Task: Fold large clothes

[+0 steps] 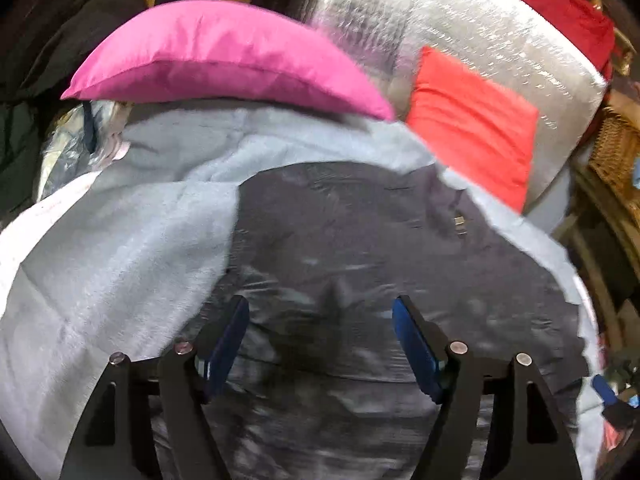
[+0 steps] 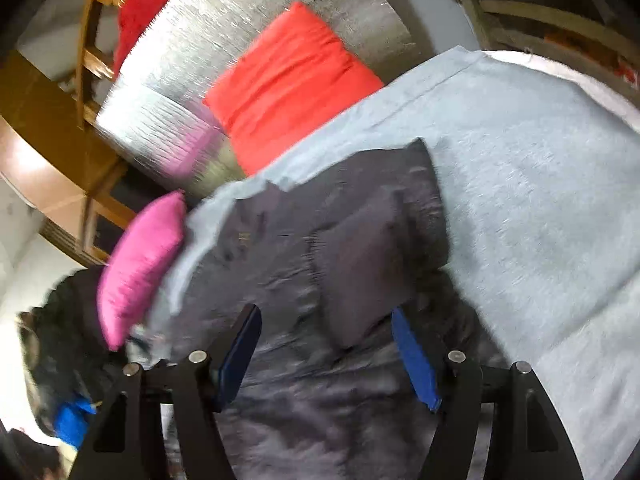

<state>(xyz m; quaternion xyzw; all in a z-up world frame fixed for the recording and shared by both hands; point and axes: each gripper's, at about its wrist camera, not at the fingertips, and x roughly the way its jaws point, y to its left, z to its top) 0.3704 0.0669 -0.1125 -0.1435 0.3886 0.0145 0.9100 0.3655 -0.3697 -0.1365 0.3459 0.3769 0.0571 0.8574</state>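
Covering the bed, a grey blanket (image 1: 120, 240) carries a dark jacket (image 1: 360, 232); pillows (image 1: 224, 56) behind; both grippers' fingers (image 1: 412, 344) spread, empty.

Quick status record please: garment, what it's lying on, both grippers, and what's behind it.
garment: dark jacket, shiny, lying spread, a flap folded over in the right view
surface: light grey blanket under the jacket
left gripper: open, above the jacket, nothing held
right gripper: open, above the jacket, nothing held
behind: pink cushion, red cushion, silver foil mat
image quality: motion blur in both views
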